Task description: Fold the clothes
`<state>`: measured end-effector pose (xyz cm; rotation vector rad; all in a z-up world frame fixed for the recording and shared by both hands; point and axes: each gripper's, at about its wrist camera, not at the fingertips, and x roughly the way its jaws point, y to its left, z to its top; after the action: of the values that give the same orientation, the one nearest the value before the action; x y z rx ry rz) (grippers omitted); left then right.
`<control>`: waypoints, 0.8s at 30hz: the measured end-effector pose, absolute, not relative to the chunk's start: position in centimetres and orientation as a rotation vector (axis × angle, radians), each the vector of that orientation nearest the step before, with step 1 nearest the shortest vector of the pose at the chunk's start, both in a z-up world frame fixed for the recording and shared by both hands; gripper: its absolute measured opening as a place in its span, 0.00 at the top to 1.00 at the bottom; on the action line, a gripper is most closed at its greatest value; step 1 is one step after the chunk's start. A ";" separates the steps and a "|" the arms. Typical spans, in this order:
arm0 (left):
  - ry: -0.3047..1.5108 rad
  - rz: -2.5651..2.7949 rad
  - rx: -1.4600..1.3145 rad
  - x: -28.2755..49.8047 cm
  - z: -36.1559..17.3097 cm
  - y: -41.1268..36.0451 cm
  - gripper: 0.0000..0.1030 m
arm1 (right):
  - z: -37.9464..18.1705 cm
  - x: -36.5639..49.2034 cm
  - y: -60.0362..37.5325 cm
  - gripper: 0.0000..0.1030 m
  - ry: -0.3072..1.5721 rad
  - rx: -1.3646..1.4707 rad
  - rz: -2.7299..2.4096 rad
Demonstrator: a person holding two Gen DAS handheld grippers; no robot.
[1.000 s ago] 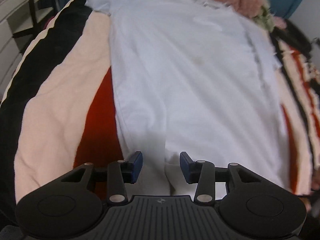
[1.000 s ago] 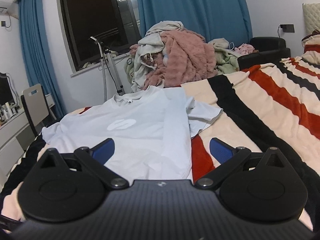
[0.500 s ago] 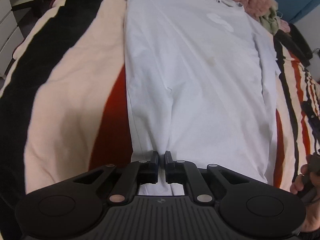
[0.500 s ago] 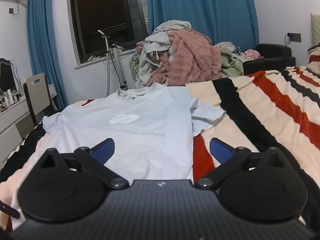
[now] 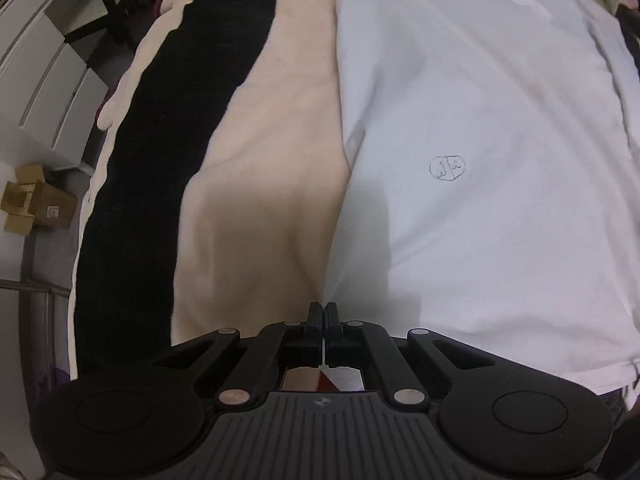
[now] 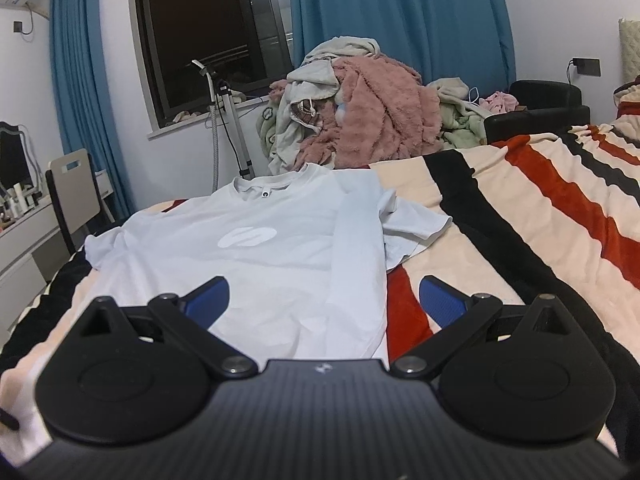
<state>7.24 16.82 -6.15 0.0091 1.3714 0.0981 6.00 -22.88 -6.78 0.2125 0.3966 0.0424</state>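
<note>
Left gripper (image 5: 322,314): jaws pressed together on the near hem edge of the white T-shirt (image 5: 480,160); the pinched fabric itself is mostly hidden behind the fingers, so the grip appears, rather than is confirmed, to hold cloth. Right gripper (image 6: 324,300): jaws spread wide, held low and level above the shirt's lower right edge, touching nothing. The shirt lies flat, front up, on the striped blanket (image 6: 520,220). Beyond it, a clothes pile (image 6: 360,116) stands before the blue curtain (image 6: 400,20).
</note>
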 end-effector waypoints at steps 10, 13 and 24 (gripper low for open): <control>1.061 0.052 -0.057 6.3 -0.7 13.8 0.47 | -6.1 5.5 -22.9 0.00 0.362 0.212 0.051; 0.933 0.011 -0.068 6.4 1.0 11.5 0.39 | -6.0 5.4 -22.9 0.00 0.356 0.211 0.050; 0.681 -0.132 -0.142 8.1 0.3 -0.8 0.16 | -5.8 5.4 -23.1 0.00 0.303 0.203 0.032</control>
<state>8.08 -0.82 0.30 -0.1417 0.6810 -0.1325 5.35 -23.11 -5.78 0.2027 0.3032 0.0317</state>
